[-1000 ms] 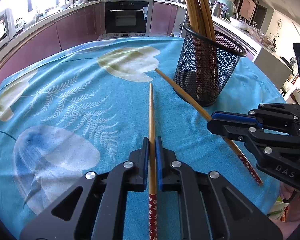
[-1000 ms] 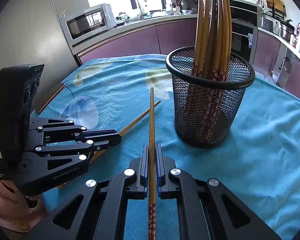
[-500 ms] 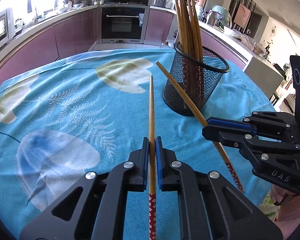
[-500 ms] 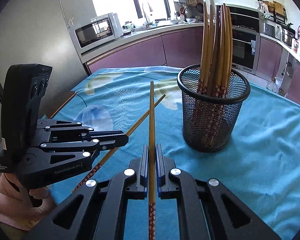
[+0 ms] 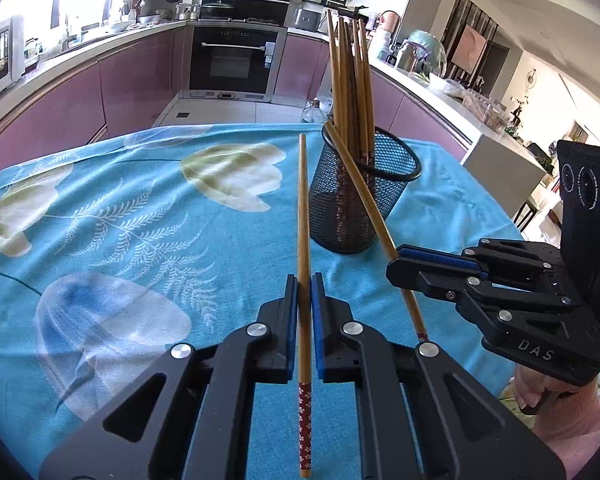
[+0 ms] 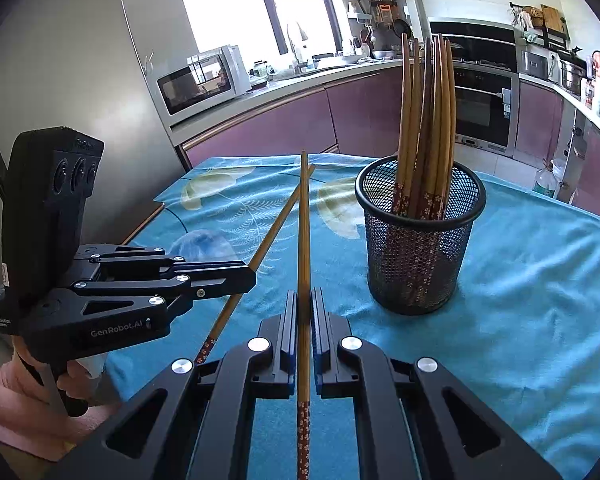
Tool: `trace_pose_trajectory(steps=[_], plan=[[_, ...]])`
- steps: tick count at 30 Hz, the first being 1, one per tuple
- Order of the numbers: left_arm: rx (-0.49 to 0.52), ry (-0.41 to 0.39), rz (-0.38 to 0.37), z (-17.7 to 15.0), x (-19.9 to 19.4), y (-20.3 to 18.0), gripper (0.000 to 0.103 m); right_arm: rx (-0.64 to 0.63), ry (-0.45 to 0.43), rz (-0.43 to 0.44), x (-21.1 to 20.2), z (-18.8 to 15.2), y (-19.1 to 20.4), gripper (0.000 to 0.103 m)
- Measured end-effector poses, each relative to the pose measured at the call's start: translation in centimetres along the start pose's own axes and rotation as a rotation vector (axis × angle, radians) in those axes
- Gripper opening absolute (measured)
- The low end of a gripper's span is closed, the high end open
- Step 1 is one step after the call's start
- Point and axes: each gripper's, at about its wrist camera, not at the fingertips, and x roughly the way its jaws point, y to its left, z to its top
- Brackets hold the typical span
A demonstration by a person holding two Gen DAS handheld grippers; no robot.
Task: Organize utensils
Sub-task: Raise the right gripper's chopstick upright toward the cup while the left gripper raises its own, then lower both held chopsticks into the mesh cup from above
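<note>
Hidden: we cannot see where the chopstick bundle (image 6: 424, 128) meets the floor of the mesh holder (image 6: 418, 256); the mesh blurs the patterned ends. In the left wrist view the right tool's chopstick (image 5: 364, 208) crosses in front of the holder and its patterned end is cut off behind the left tool's body.
Left tool (image 5: 305, 292): pressed together, pinching a chopstick (image 5: 304, 240) between the blue pads.
Right tool (image 6: 305, 308): pressed together on its own chopstick (image 6: 304, 256); the patterned end is cut off at the lower frame edge.
Location: both held chopsticks are lifted off the desk (image 6: 540, 280), on the near side of the holder; the rest stand upright inside it.
Axis: each held chopstick runs along its tool's fingers, narrow tip forward, red patterned end back. In the left view the right tool's tip reaches the holder's near rim; whether it touches we cannot tell.
Room: bare blue cloth (image 5: 140, 220) lies open to the left of the holder; the desk edge drops away close behind and right of it.
</note>
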Motion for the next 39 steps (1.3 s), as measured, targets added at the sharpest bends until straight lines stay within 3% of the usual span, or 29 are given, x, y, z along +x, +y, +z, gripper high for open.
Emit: trace_pose_trajectory(steps=[39], plan=[[0.032, -0.127, -0.074, 4.4, -3.0, -2.2, 0.008, 0.054, -0.182, -0.018, -5.1, 3.3, -3.4, 0.006]])
